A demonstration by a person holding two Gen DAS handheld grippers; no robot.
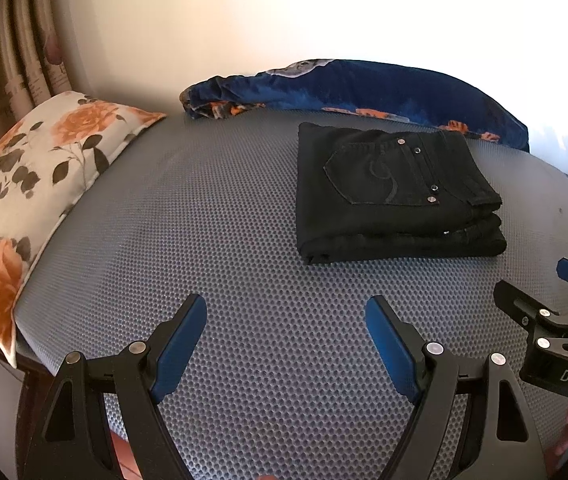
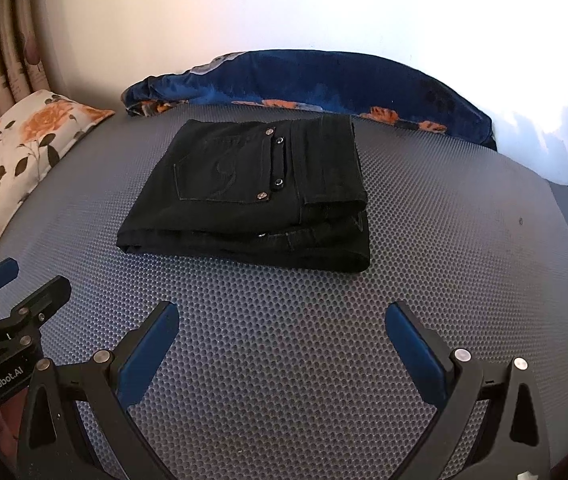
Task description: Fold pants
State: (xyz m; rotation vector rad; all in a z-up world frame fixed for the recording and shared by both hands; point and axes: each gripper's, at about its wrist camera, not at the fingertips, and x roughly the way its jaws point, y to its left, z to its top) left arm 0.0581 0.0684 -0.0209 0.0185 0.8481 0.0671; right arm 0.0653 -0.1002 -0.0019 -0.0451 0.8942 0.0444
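Two fisheye cameras ride the hand-held grippers, each looking forward and steeply down along its own blue-padded fingers at the grey honeycomb mat (image 1: 244, 240). The left gripper (image 1: 285, 320) sits nearer the floral pillow (image 1: 44, 152), with the folded black pants (image 1: 383, 184) off to its right. The right gripper (image 2: 282, 324) faces the pants almost head-on. Both views share the mat, pants, pillow, blue blanket (image 1: 363, 84) and each other's gripper at the frame edge.

Black pants (image 2: 260, 196), folded into a compact stacked rectangle; back pocket with metal rivets facing up; lying flat on the grey dotted mat (image 2: 284, 360), untouched.
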